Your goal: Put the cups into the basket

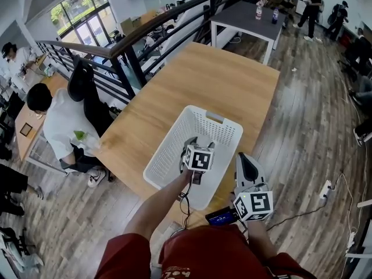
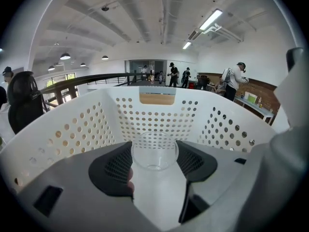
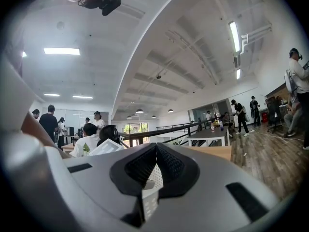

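Worktop [image 1: 221, 80]: carrying basket [image 1: 168, 150].
Left tool [image 1: 192, 147]: gripping cup [image 2: 154, 151], hanging inside basket, over its floor.
Right tool [image 1: 246, 160]: resting closed, empty, beside basket.

basket [image 1: 174, 150]: white perforated plastic, matt. cup [image 2: 154, 151] in basket: clear, glossy. table [image 1: 203, 80] under basket: smooth light wood.

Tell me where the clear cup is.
Left gripper view: the clear cup is held between the jaws of the left gripper, inside the white basket.
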A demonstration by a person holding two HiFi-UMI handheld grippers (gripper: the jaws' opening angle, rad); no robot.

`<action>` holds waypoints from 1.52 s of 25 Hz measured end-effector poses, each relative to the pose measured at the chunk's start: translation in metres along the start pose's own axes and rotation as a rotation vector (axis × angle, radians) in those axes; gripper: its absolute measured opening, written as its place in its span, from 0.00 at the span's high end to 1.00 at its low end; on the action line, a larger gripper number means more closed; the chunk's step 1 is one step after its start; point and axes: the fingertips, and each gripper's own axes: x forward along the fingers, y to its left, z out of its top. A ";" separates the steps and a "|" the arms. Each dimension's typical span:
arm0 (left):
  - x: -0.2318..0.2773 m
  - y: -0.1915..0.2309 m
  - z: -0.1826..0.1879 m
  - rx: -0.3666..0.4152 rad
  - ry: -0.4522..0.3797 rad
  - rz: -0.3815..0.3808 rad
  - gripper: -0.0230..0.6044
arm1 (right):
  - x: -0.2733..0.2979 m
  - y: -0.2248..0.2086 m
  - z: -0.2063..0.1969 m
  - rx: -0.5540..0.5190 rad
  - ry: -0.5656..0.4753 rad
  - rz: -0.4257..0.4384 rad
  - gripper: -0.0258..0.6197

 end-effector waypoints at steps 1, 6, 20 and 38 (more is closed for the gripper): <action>0.002 0.001 -0.002 -0.003 0.007 0.001 0.50 | 0.000 0.000 0.000 0.001 0.001 -0.001 0.95; 0.014 0.009 -0.013 -0.011 0.039 0.031 0.50 | -0.001 -0.003 -0.001 0.004 0.000 -0.006 0.95; 0.016 0.014 -0.021 -0.038 0.057 0.037 0.50 | -0.001 -0.005 0.000 0.002 -0.001 -0.006 0.95; 0.008 0.007 -0.028 0.010 0.113 0.035 0.50 | -0.002 -0.005 0.002 -0.005 -0.002 -0.011 0.95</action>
